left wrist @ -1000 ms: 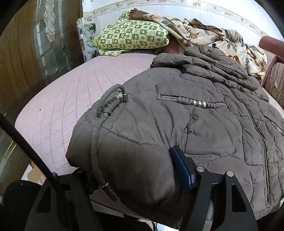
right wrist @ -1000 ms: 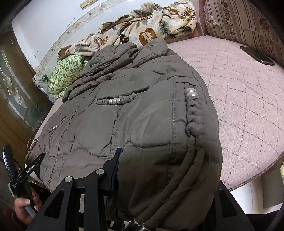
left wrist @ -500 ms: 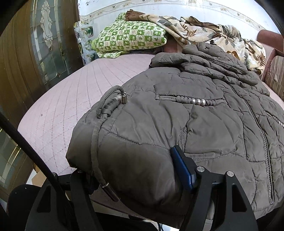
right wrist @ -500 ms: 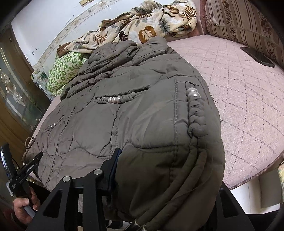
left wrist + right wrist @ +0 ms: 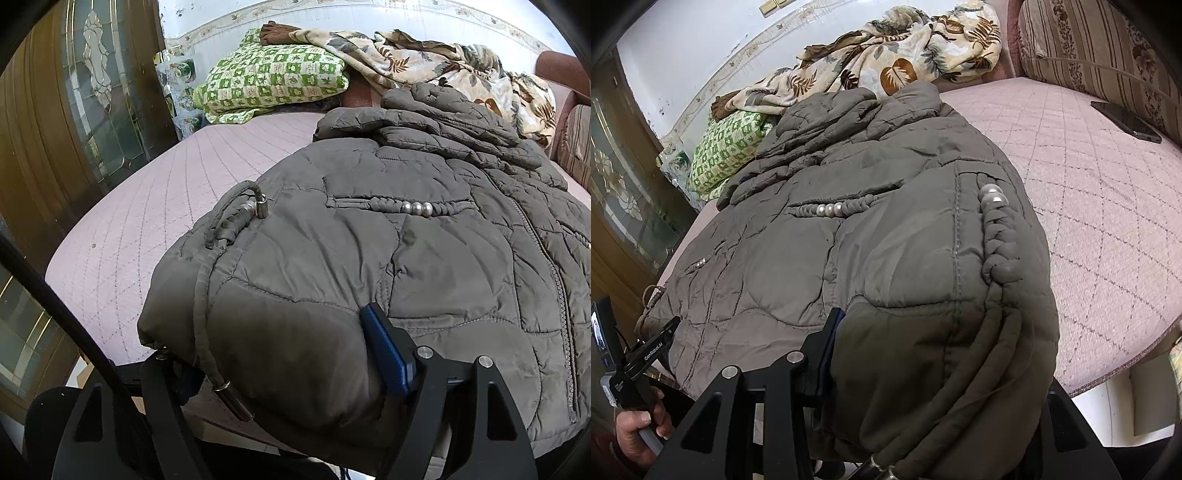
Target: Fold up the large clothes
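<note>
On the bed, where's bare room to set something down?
Bare pink mattress lies between jacket and wooden door, and between the jacket and phone. The head end is crowded: green pillow, floral blanket.

Bare pink bedspread (image 5: 155,206) lies open left of the quilted jacket (image 5: 406,258) and again on its right, up to a phone (image 5: 1126,122). A green pillow (image 5: 273,85) and floral blanket (image 5: 886,59) block the far end; a striped cushion (image 5: 1089,48) walls the right.

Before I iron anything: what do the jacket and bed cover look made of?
Jacket: thin matte synthetic shell, probably nylon or polyester, with puffy quilted padding; the stitched panels bulge. Bed cover: pink woven fabric, possibly cotton, matte, quilted in diamonds.
</note>
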The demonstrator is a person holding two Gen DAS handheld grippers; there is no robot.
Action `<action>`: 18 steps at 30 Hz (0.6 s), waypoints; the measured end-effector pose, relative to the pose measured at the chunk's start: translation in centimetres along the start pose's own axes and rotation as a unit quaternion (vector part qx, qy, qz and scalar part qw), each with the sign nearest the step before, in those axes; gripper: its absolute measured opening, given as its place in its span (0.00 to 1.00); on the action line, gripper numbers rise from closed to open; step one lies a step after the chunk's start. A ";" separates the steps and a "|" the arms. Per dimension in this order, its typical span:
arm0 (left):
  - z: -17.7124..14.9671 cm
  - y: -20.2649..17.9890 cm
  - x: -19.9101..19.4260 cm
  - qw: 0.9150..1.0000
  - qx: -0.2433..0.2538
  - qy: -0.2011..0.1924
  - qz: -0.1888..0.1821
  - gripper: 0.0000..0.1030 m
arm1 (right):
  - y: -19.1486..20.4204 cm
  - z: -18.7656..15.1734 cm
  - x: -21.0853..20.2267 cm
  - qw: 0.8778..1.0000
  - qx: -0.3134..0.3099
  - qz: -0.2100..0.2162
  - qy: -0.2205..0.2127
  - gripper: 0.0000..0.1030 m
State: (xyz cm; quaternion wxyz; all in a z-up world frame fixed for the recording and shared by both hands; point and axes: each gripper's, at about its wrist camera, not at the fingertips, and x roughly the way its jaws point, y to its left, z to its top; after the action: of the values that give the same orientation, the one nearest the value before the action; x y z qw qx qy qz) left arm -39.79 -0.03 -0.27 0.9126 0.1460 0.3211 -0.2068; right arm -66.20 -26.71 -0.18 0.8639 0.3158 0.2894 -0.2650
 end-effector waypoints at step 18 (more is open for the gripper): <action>-0.1 -0.2 -0.5 1.000 0.015 -0.009 -0.007 0.61 | 0.4 0.4 -0.3 1.000 -0.011 -0.005 -0.004 0.34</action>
State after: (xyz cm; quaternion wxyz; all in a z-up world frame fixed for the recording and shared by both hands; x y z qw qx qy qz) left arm -40.30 -0.06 -0.11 0.9117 0.1553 0.3108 -0.2192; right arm -66.03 -26.57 0.45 0.8672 0.3039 0.2905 -0.2670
